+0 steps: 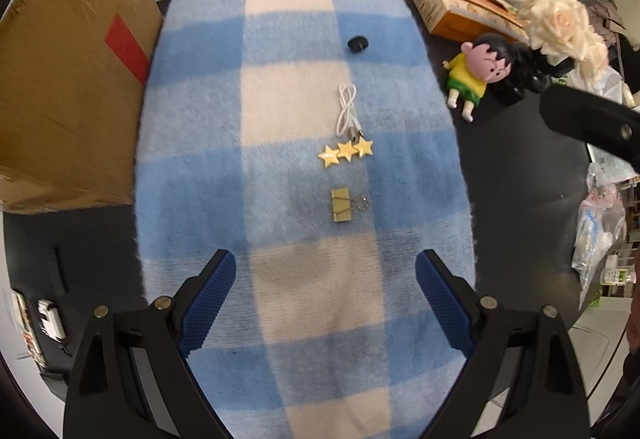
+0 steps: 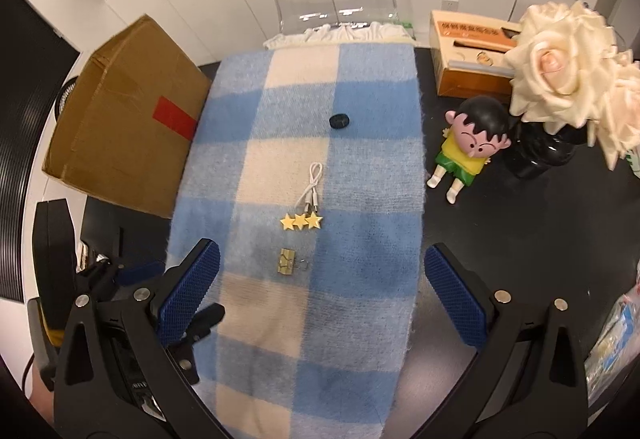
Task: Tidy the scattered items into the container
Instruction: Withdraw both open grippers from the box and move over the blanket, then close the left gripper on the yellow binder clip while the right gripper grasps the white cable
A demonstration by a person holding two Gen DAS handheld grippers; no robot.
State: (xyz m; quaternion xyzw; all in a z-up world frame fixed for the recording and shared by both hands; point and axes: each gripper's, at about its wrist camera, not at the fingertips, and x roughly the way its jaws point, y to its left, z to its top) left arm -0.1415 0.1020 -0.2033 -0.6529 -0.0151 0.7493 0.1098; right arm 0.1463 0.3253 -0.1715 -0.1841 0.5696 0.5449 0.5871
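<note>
Both grippers, left (image 1: 326, 305) and right (image 2: 322, 293), fingers spread wide, empty, above blue-and-cream checked blanket (image 1: 200, 143). Ahead in a row, ready for picking: gold binder clip (image 1: 340, 210), yellow three-star clip (image 1: 346, 152), white looped cable (image 1: 347, 110), small black round cap (image 1: 357, 44). Brown cardboard box (image 2: 124, 143) far left, contents hidden.

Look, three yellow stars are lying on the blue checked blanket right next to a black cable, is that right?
Not quite: the cable is white, not black. The three yellow stars do lie on the blue checked blanket right next to it. The left wrist view shows this.
</note>
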